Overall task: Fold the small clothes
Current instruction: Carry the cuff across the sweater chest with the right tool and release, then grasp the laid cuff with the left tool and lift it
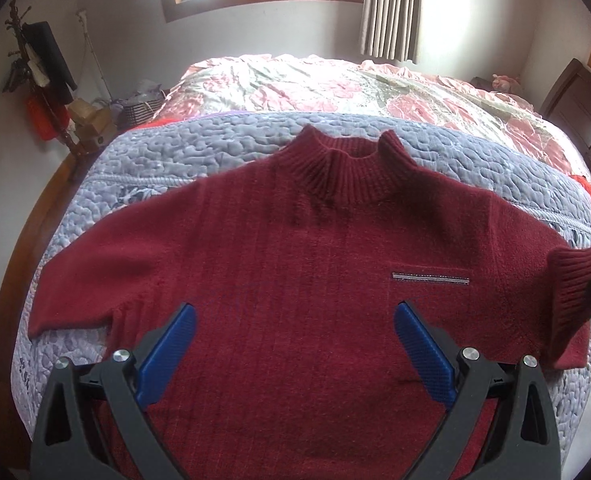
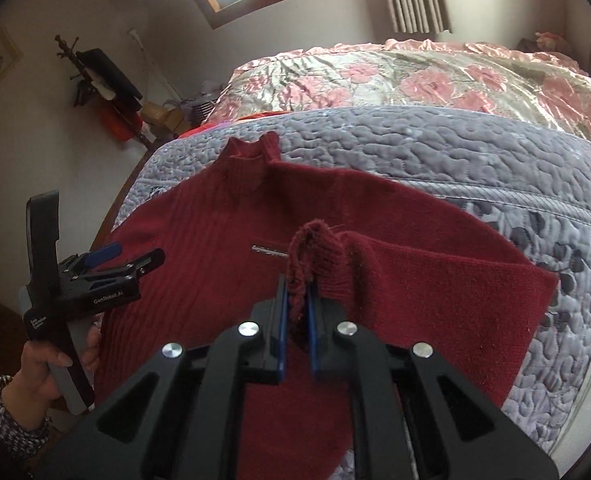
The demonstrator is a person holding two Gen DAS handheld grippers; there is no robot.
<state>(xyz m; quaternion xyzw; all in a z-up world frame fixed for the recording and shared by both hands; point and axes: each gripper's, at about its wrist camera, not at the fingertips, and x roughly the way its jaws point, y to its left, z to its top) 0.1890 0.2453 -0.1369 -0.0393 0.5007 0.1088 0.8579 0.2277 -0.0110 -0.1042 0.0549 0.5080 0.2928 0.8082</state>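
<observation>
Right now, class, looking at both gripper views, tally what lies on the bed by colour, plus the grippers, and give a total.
Dark red sweater: 1
Grey-lilac quilted blanket: 1
Pink floral bedspread: 1
Grippers: 2, the left gripper open above the sweater and the right gripper shut on the sweater's ribbed cuff
Total: 5

We see a bed (image 1: 435,92) under a pink floral cover (image 1: 295,80). A grey-lilac quilted blanket (image 1: 199,148) lies across it on the side nearest us. A dark red sweater (image 1: 295,240) lies flat on that blanket, collar toward the floral cover.
</observation>
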